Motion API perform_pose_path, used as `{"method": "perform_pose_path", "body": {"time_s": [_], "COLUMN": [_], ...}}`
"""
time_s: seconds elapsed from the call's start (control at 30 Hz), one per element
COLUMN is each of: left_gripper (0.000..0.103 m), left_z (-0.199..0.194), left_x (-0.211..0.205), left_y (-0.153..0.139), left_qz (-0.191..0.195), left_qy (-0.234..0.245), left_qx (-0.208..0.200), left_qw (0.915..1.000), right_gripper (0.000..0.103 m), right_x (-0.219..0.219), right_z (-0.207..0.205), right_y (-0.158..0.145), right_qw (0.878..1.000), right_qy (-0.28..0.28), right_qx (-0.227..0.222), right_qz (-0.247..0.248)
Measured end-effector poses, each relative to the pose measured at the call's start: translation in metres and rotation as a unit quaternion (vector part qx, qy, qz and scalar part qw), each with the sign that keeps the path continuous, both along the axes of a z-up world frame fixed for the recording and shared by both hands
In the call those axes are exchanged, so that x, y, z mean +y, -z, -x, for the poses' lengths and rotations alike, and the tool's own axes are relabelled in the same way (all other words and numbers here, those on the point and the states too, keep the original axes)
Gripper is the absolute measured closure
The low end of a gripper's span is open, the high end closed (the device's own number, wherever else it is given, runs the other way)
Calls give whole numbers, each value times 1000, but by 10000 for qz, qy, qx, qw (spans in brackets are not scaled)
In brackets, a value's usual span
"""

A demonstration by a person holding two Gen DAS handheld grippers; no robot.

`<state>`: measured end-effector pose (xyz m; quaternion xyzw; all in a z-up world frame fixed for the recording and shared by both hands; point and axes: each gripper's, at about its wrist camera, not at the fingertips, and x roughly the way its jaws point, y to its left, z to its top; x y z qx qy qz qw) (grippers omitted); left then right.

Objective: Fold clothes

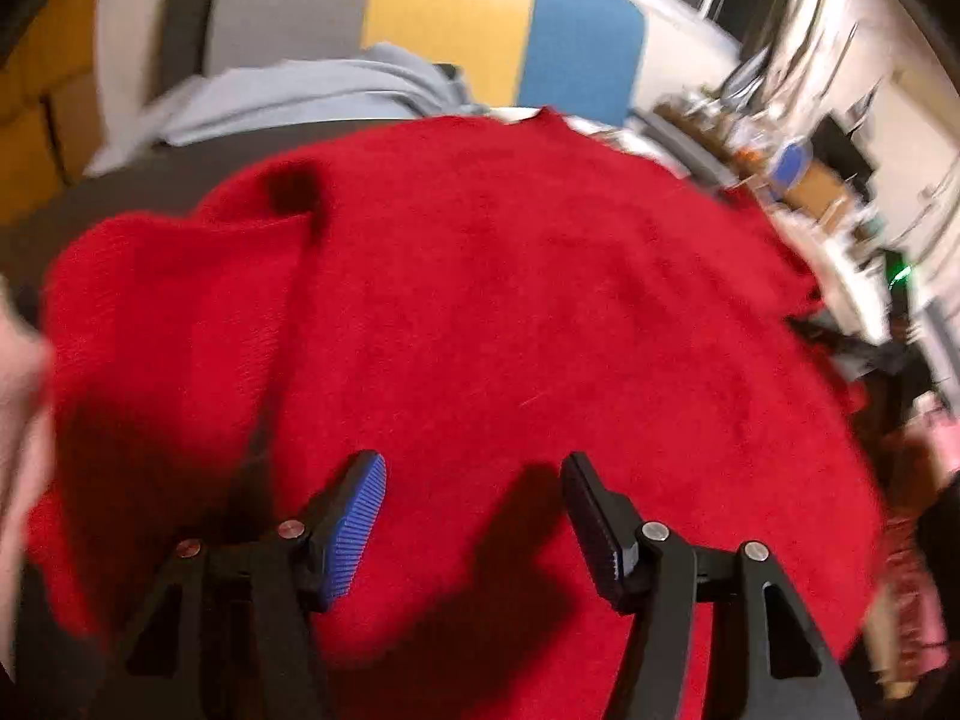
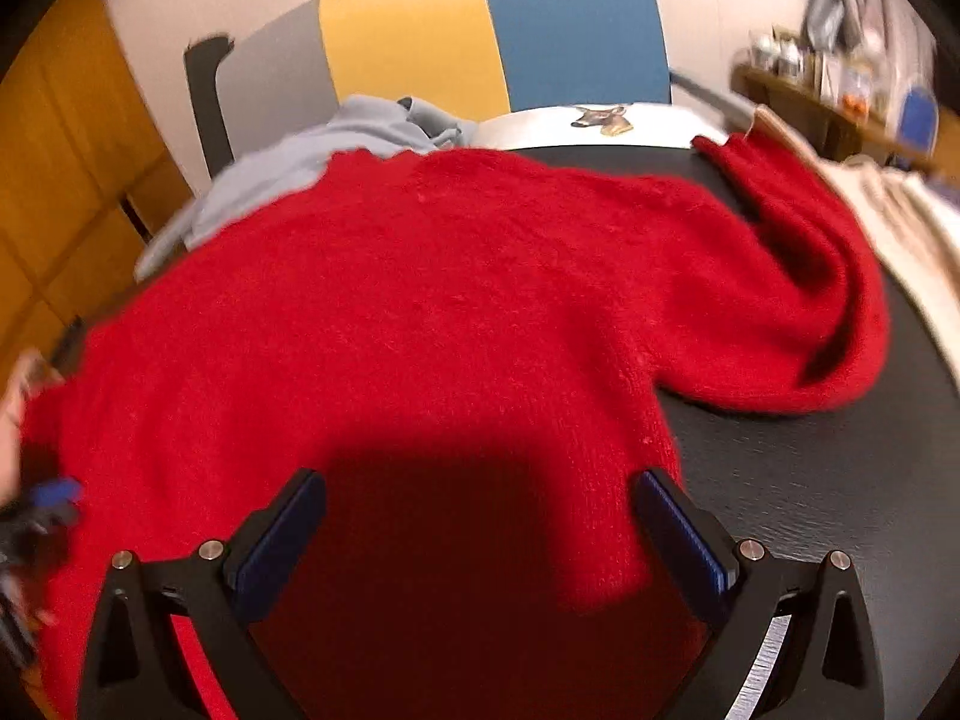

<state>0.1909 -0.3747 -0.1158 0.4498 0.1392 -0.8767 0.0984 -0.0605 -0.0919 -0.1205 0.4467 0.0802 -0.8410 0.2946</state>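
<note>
Left gripper (image 1: 474,468): jaws apart, nothing between the pads, poised over the near part of the red sweater (image 1: 480,312). No fabric pinched; its shadow falls on the knit directly below. One blue ribbed pad (image 1: 354,531) faces inward on the left finger.

Right gripper (image 2: 480,486): jaws spread wide, released, nothing clamped. It hangs over the near edge of the red sweater (image 2: 390,312), and a dark shadow lies on the fabric between the fingers. The right finger sits at the point where the sweater's edge meets the bare black table (image 2: 840,480).

Left to right across the right wrist view:
- far left edge: blurred bit of the left gripper (image 2: 51,495) with a blue pad, beside the sweater's left side.
- centre: sweater body spread mostly flat on the table, covering most of it.
- right: one sleeve (image 2: 828,300) bent back on itself in a loop, its cuff pointing toward the far table edge.
- far right: a pale, cream-coloured cloth (image 2: 912,228) just beyond the sleeve; contact between the two cannot be told.

Behind the sweater: a light grey-blue garment (image 2: 288,168) bunched at the far left, partly under the sweater's far edge. Next to it a white garment with a printed animal motif (image 2: 600,120).

Left wrist view: a folded ridge (image 1: 300,228) in the sweater, upper left. Picture is motion-blurred at the margins.
</note>
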Motion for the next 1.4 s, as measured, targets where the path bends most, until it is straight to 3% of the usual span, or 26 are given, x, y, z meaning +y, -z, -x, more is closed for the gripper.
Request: {"method": "perform_pose_path", "body": {"time_s": [0.1, 0.2, 0.27, 0.37, 0.47, 0.57, 0.67, 0.83, 0.97, 1.07, 1.13, 1.2, 1.33, 1.4], "left_gripper": [31, 27, 15, 14, 13, 12, 12, 12, 12, 12, 12, 12, 11, 11], "left_z": [-12, -12, -8, 0, 13, 13, 4, -6, -11, -19, -17, -9, 1, -3], "left_x": [14, 20, 30, 44, 44, 48, 41, 45, 45, 41, 43, 47, 51, 56], "left_y": [1, -2, -9, -16, 4, 8, 7, 5, -1, -20, -30, -28, 6, 4], "left_qz": [535, 433, 349, 301, 249, 493, 355, 439, 503, 351, 348, 562, 401, 531], "left_qy": [-147, -610, -680, -599, -603, -447, -323, -363, -542, -644, -566, -510, -501, -559], "left_qx": [-8, -12, 231, 629, 297, 277, 404, 454, 400, 851, 1008, 907, 341, 446], "left_qw": [9985, 9972, 9968, 9958, 9974, 9974, 9980, 9973, 9965, 9937, 9927, 9930, 9974, 9960], "right_gripper": [0, 0, 0, 0, 0, 0, 0, 0, 0, 0, 0, 0, 0, 0], "right_x": [-4, -11, -8, -5, -3, -2, 7, 11, 20, 31, 36, 42, 58, 64], "right_z": [-6, -8, -6, -4, -7, -8, -3, -4, -42, -87, -111, -128, -142, -143], "right_y": [3, 5, 5, 5, 6, 5, 4, 0, -14, -25, -21, -11, -2, 1], "right_qw": [9994, 9980, 9986, 9992, 9992, 9988, 9987, 9991, 9995, 9978, 9975, 9985, 9986, 9979], "right_qy": [-22, -23, -15, -15, -44, -246, -413, -195, -307, -522, -604, -517, -348, -436], "right_qx": [186, 329, 281, 219, 234, 230, 187, 177, 112, 130, 85, 111, 381, 473], "right_qz": [-305, -533, -437, -324, -323, -352, -232, -323, 31, 379, 348, 137, -150, -10]}}
